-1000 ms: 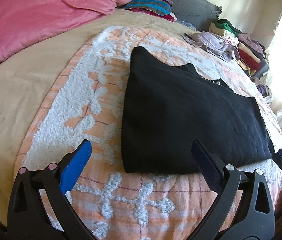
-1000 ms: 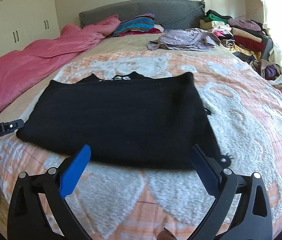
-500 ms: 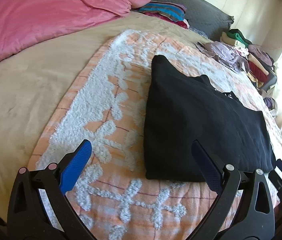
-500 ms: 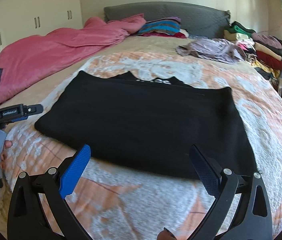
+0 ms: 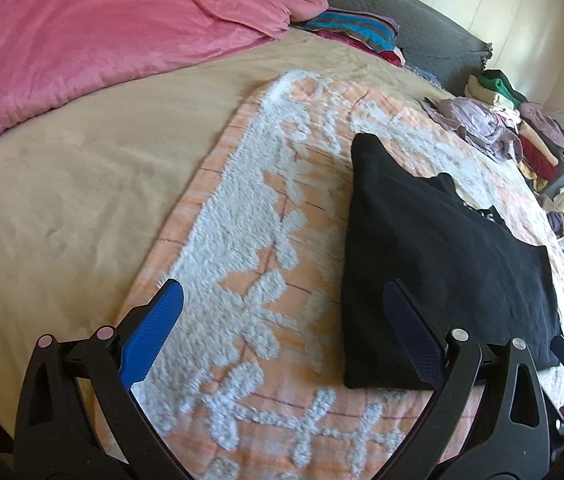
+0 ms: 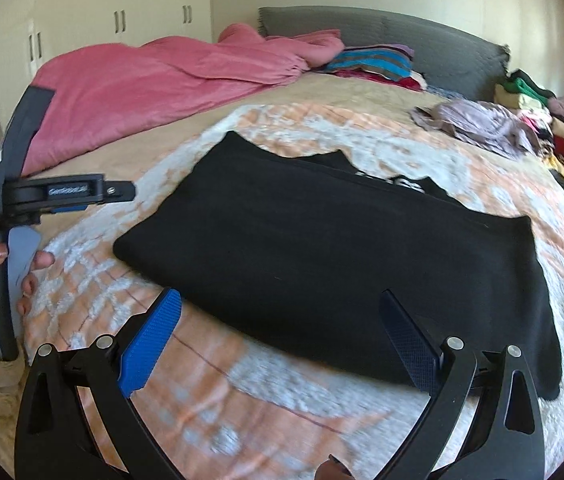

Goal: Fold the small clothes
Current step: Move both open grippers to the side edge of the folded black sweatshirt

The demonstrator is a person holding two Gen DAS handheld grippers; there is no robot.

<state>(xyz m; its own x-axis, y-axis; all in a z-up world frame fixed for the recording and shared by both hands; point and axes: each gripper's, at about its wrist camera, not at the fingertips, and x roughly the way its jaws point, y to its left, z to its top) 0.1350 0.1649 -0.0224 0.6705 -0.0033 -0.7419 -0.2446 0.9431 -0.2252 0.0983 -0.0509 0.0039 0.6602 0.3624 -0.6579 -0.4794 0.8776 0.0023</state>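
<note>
Lying flat on the orange-white blanket (image 5: 265,264), the folded black garment (image 6: 342,264) sits near its middle. Left gripper (image 5: 282,328) spread wide, empty, just off garment's near-left corner; right gripper (image 6: 282,336) likewise agape w/ nothing held, by garment's near edge.

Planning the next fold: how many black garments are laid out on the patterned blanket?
1: the black garment lies folded flat mid-blanket, ahead of both open grippers. Nothing shows whether another is hidden beneath.

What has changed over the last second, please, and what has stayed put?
Both grippers, left and right, have drawn back and leftward from the black garment, jaws open and empty throughout. The garment stays folded flat on the blanket.
</note>
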